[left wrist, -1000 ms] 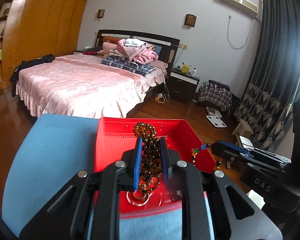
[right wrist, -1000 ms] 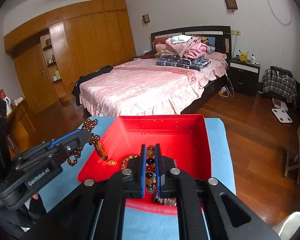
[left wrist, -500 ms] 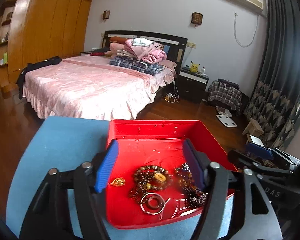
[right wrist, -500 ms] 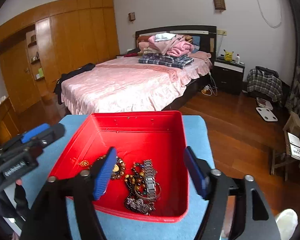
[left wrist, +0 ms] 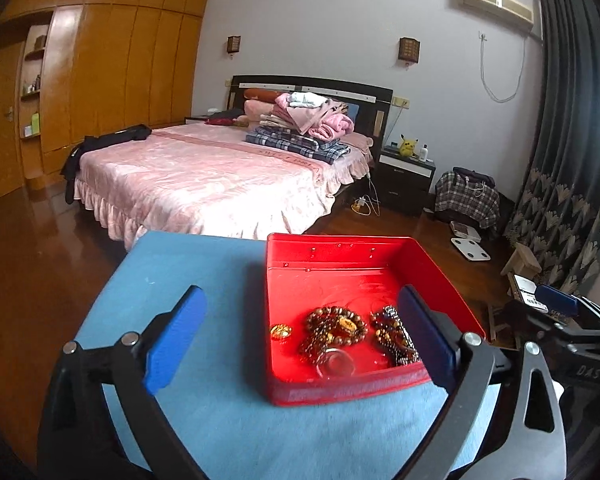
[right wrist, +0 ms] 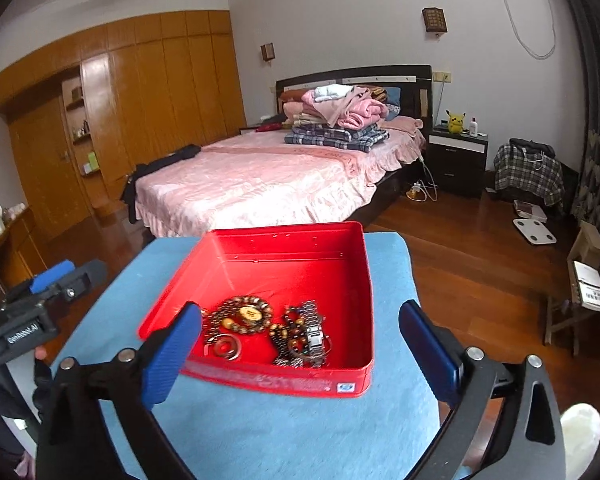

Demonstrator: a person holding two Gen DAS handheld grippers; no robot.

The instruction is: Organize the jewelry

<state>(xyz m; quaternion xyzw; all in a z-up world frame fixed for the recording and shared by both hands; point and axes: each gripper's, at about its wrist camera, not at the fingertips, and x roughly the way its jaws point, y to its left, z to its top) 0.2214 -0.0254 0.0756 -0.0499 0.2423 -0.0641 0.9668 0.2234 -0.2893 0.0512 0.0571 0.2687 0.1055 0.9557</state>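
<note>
**Both grippers empty above the red jewelry tin**

My left gripper (left wrist: 302, 338) hangs over the blue-covered table (left wrist: 204, 272) with its jaws spread wide and still opening; nothing is clamped between its blue pads (left wrist: 176, 340). The left pad stands over bare blue cloth, the right pad over the near right part of the red tin (left wrist: 340, 256). My right gripper (right wrist: 300, 354) is likewise released, its jaws opening to their widest, with the near wall of the tin between them but untouched.

The jewelry lies in a loose heap on the tin's floor, toward its near wall. In the right wrist view: a coiled brown bead bracelet (right wrist: 246, 314) with a yellow oval piece at its middle, a reddish ring-shaped pendant (right wrist: 225, 346) just in front of it, and to their right a metal-link watch band (right wrist: 314, 330) tangled with mixed coloured beads (right wrist: 286, 338). In the left wrist view, a small gold piece (left wrist: 280, 331) sits apart at the heap's left.

Behind the table stands a bed (right wrist: 260, 184) with a pink cover.
</note>
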